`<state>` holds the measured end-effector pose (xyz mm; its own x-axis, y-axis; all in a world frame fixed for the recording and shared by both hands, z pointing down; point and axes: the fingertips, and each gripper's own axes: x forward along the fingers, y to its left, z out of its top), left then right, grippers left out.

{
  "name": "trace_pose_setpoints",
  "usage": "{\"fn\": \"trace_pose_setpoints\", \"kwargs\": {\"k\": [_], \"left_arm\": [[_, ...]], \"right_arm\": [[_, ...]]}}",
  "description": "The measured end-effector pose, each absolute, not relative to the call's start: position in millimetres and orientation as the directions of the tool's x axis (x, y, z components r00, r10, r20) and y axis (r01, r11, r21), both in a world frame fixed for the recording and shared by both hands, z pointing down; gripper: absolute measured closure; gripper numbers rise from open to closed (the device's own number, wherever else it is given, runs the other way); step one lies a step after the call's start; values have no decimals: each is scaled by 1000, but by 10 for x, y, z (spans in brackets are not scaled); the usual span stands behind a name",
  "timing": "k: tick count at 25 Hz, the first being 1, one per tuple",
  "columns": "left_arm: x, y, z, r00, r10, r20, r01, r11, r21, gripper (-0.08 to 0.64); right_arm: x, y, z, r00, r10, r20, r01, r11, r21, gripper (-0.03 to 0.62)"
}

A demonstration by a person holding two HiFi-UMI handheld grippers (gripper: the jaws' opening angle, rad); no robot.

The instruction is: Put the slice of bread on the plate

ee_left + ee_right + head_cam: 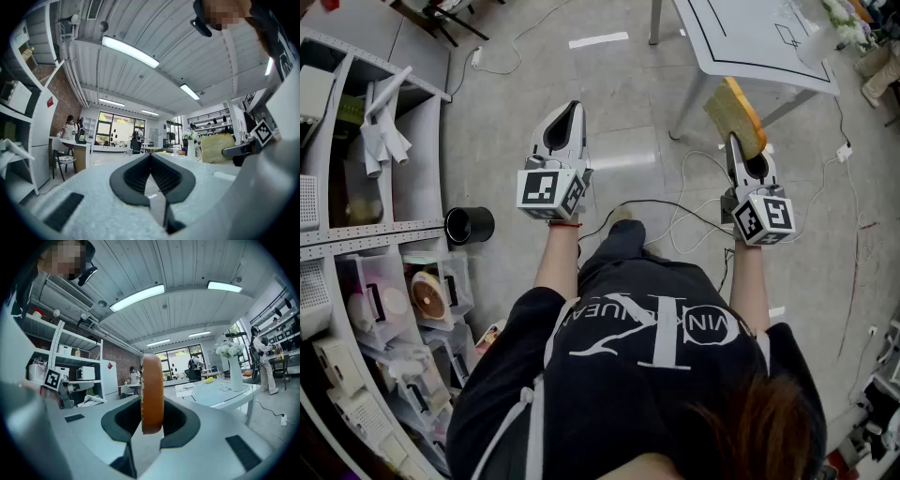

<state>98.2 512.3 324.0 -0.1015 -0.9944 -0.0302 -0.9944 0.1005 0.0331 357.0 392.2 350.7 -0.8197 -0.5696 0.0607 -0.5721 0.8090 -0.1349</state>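
- Bread slice (734,117) stands on edge, clamped between the jaws of the right tongs (738,142), with its long axis running out past the jaw tips.
- Left tongs (572,108) are clenched on nothing, jaws together.
- White table (750,47) lies far and to the right, just beyond the bread. The right hand is nearer, so placing looks like its job. I cannot make out a plate for certain.

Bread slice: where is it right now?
The bread slice is at the upper right of the head view, clamped in the right gripper and held in the air beside the white table.
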Motion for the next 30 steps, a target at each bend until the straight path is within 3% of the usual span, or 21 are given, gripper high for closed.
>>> {"fn": "trace_pose_setpoints", "kwargs": {"k": [30], "left_arm": [[-199, 4668, 3355, -84, -995, -61, -994, 80, 68, 551]], "right_arm": [[2563, 3539, 3576, -779, -626, 42, -623, 766, -158, 492]]}}
